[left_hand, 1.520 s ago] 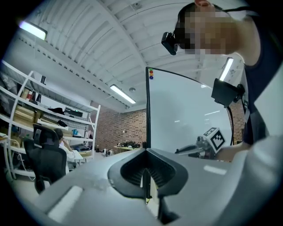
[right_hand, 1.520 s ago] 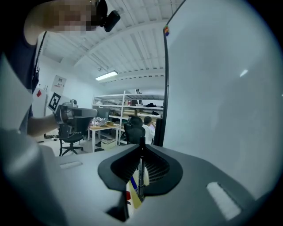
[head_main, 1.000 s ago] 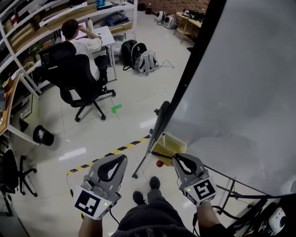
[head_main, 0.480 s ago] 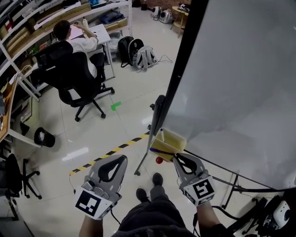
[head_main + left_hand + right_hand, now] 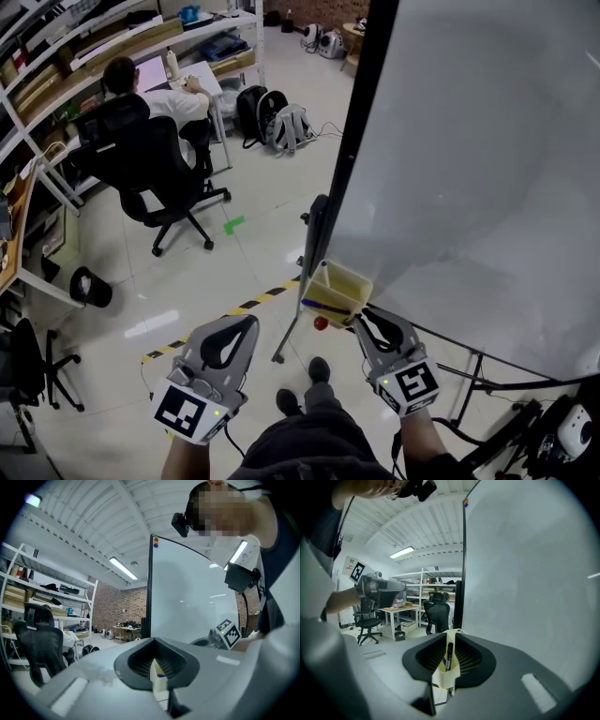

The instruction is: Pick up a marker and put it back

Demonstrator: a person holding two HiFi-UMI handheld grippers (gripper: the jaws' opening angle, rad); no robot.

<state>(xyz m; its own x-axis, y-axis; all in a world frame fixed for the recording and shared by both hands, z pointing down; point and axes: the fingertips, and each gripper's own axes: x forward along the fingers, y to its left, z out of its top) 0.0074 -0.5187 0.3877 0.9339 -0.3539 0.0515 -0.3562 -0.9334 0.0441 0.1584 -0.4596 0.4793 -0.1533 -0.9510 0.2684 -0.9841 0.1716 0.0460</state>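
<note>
Grey plastic shells form both grippers, held low above the person's dark trousers and shoes (image 5: 315,369). The left gripper (image 5: 249,323) has its jaws together, tips meeting, with nothing between them. It hangs over bare floor, apart from the tray.

The right gripper (image 5: 360,318) points at the near corner of a pale yellow tray (image 5: 349,277). Its jaws have just been opening and now stand slightly apart, pressing on nothing, with the tray showing through the gap. The marker (image 5: 323,306), dark with a purple-blue body, rests in that tray along its near edge, just beyond the right gripper's tips.

A small red round thing (image 5: 321,323) shows just below the tray. The tray sits at the lower corner of a large black-framed whiteboard (image 5: 469,169). Past it, a yellow-and-black tape stripe (image 5: 220,311) crosses the glossy floor, then a green tape mark (image 5: 233,224). Farther off, a seated person (image 5: 141,89) occupies a black office chair (image 5: 155,159) at a desk, with backpacks (image 5: 277,120) beside it and shelves (image 5: 103,42) behind.
</note>
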